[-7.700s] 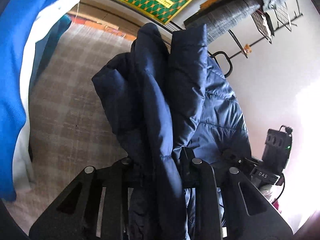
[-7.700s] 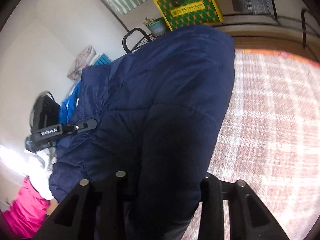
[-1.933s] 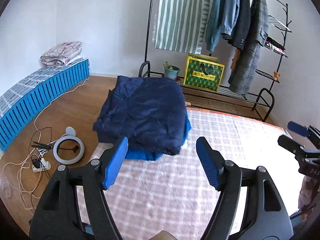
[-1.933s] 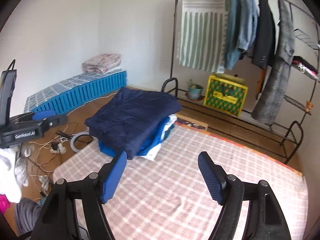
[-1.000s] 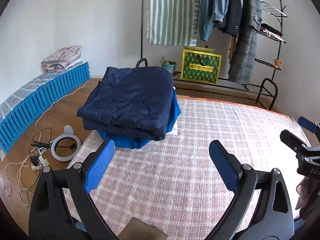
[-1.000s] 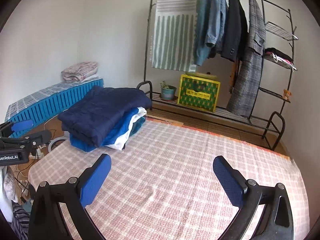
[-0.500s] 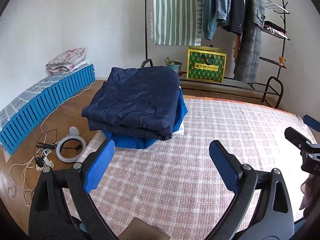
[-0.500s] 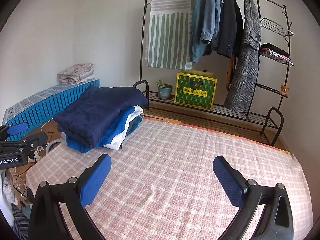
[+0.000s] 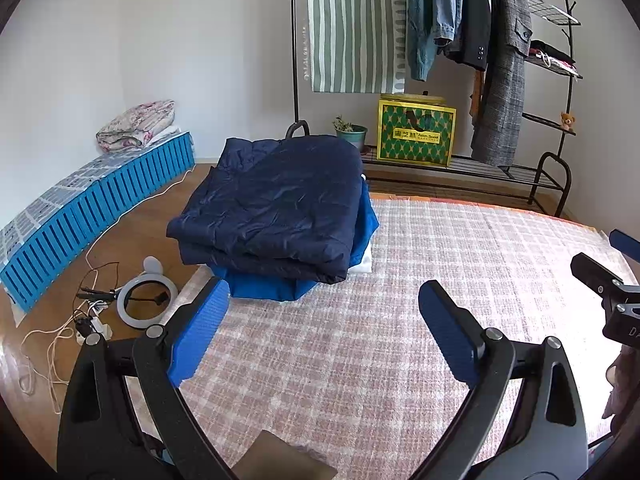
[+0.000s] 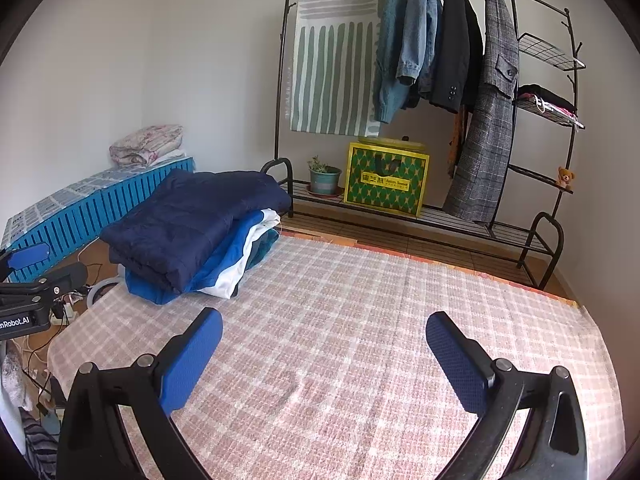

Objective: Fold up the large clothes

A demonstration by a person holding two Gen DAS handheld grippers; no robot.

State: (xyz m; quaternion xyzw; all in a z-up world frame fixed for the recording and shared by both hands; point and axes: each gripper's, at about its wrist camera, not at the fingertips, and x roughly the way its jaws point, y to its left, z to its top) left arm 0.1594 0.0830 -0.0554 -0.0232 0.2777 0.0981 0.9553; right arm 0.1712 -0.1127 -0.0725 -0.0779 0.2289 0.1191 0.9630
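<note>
Tongs (image 9: pixel 322 326) agape above bare blanket (image 9: pixel 460 256)

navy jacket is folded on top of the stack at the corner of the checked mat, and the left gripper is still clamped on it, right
Not quite. The navy jacket does lie folded on the stack at the mat's corner, but the left gripper is open and apart from it, as the left wrist view shows.

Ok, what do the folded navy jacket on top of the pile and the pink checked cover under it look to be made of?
The folded navy jacket looks like thin synthetic shell over padding: faint sheen, fine crinkles, puffy rounded fold edges. The pink checked cover looks like woven, slightly fuzzy cotton-type cloth: matte, with a visible thread grid. Exact fibres can't be told.
</note>
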